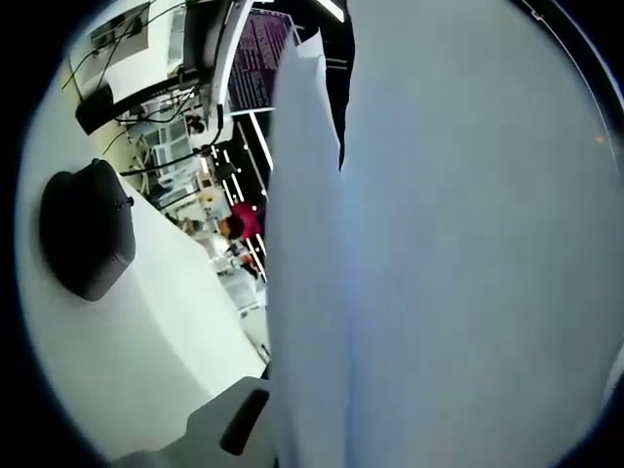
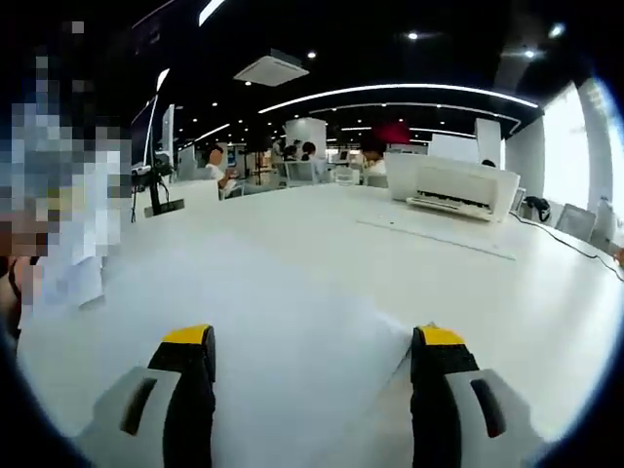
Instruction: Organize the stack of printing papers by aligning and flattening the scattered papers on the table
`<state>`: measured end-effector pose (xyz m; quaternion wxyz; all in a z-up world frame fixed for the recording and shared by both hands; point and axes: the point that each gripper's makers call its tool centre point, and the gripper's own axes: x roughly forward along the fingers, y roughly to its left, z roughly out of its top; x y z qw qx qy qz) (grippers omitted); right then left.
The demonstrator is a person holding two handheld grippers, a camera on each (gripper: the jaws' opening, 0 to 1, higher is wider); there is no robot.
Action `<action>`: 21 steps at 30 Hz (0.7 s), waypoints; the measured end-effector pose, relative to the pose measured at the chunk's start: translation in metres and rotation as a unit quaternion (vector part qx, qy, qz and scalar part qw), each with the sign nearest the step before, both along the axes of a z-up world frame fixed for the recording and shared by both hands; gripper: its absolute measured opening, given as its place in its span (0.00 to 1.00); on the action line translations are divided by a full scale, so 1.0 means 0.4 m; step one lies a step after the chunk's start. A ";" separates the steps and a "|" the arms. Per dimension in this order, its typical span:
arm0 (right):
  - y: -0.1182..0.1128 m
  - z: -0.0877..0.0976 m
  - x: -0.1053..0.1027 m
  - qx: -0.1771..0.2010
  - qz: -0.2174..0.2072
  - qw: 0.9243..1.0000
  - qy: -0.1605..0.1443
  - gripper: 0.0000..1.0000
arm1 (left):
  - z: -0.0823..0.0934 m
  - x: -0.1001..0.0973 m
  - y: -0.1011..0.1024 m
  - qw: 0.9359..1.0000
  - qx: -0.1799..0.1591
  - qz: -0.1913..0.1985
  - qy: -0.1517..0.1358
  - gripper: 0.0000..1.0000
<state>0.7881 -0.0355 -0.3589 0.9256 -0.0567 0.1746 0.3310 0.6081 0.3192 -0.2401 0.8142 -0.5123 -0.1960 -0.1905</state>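
L gripper (image 1: 255, 429) jaws clamp paper stack (image 1: 448, 253), lifted upright off worktop (image 1: 146, 331). R gripper (image 2: 312, 375) jaws wide, hovering above worktop. Tap bottom edges square, then lay flat.

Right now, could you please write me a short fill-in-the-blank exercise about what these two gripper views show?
1. In the left gripper view, large white sheets of ____ stand close in front of the camera.
2. The right gripper has its fingers ____, with nothing between them.
3. The tips of those fingers are coloured ____.
4. On the white table in the right gripper view, a white ____ sits at the far right.

Missing words: paper; open; yellow; printer
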 end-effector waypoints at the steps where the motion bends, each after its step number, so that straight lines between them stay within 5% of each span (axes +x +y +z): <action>1: 0.002 -0.002 -0.002 0.001 0.001 1.000 0.002 0.74 | 0.000 0.000 0.000 1.000 0.000 0.000 0.000 0.07; 11: 0.046 -0.002 -0.040 0.007 0.046 0.999 0.001 0.41 | -0.001 0.000 0.002 1.000 -0.002 -0.001 0.000 0.07; 16: 0.087 0.015 -0.068 -0.034 0.096 0.993 -0.057 0.20 | 0.000 0.000 0.001 1.000 -0.001 -0.002 0.000 0.07; 21: 0.091 0.020 -0.069 -0.041 0.094 0.992 -0.067 0.15 | 0.002 -0.002 -0.001 1.000 -0.001 -0.002 -0.003 0.07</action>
